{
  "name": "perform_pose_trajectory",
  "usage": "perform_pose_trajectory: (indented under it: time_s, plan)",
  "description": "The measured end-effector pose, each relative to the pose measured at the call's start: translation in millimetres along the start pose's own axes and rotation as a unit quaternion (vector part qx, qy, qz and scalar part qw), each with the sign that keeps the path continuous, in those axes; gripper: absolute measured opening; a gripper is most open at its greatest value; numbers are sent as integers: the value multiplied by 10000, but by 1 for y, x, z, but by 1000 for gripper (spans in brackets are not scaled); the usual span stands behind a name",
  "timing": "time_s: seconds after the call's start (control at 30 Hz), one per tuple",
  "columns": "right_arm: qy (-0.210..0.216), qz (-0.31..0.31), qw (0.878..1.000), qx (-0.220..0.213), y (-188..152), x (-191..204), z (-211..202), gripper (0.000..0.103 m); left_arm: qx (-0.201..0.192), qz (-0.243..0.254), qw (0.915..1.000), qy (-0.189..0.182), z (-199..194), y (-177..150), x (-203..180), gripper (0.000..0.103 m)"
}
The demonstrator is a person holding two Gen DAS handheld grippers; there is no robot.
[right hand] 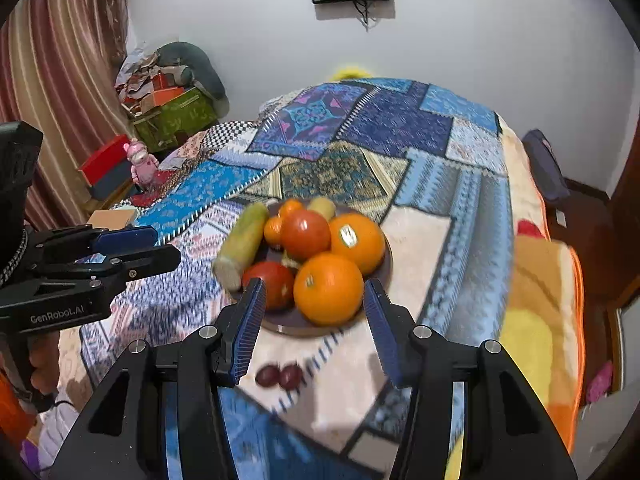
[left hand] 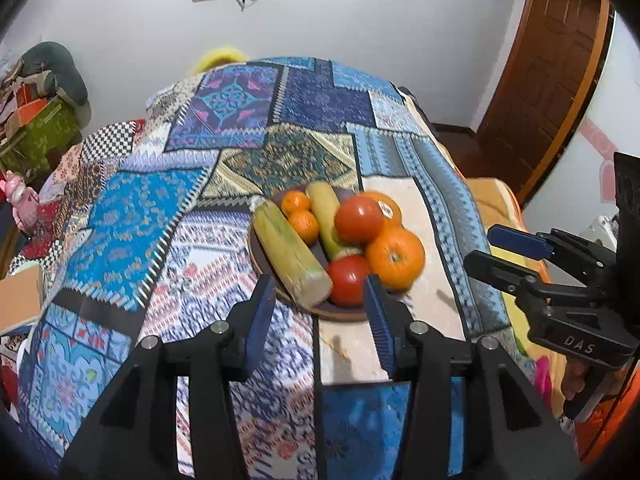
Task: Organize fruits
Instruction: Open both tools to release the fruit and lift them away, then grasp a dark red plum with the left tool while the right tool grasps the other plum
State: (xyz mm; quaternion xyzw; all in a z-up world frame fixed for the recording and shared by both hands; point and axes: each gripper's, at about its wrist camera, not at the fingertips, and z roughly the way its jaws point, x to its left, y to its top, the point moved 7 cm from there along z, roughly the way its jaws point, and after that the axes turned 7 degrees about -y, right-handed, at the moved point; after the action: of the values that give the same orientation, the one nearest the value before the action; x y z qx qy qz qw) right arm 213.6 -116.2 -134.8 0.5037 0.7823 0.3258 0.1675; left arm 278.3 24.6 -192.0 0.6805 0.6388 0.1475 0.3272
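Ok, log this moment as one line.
left gripper: open, empty | right gripper: open, empty | plate: piled with oranges, tomatoes, corn | two dark fruits: on blanket, off plate

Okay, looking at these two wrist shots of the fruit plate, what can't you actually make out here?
- Plate: mostly covered by the piled fruit in both views; only the rim shows.
- Two small dark fruits on the blanket: blurred in the right wrist view, kind unclear; absent from the left wrist view.
- Sticker on the orange: too blurred to read.
- Yellow thing behind the bed: hidden by the blanket edge.
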Motion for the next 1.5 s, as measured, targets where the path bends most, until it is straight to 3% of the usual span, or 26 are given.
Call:
perform_pose_trajectory:
  time_s: [0.43, 0.87, 1.0, 1.2, 1.5]
  plan:
    - [78, 434, 9978, 501, -65, -15, 2, 47, 787, 90, 9960, -405, 38, -63, -41, 46]
    - [292, 544, 9956, 707, -79, -15, 15, 34, 1158, 274, 9918, -462, 83, -72, -60, 46]
    - [305, 549, 9953, 731, -77, -15, 20, 34, 1184, 399, 9911, -462, 89, -71, -64, 39]
    - [358, 668, 9941, 780, -72, -17, 27, 34, 1273, 463, 9893, -540, 98, -73, -67, 16]
    - [478, 444, 9933, 954, -66, 3, 44, 34, 1109, 180, 9924, -498, 85, -70, -48, 15]
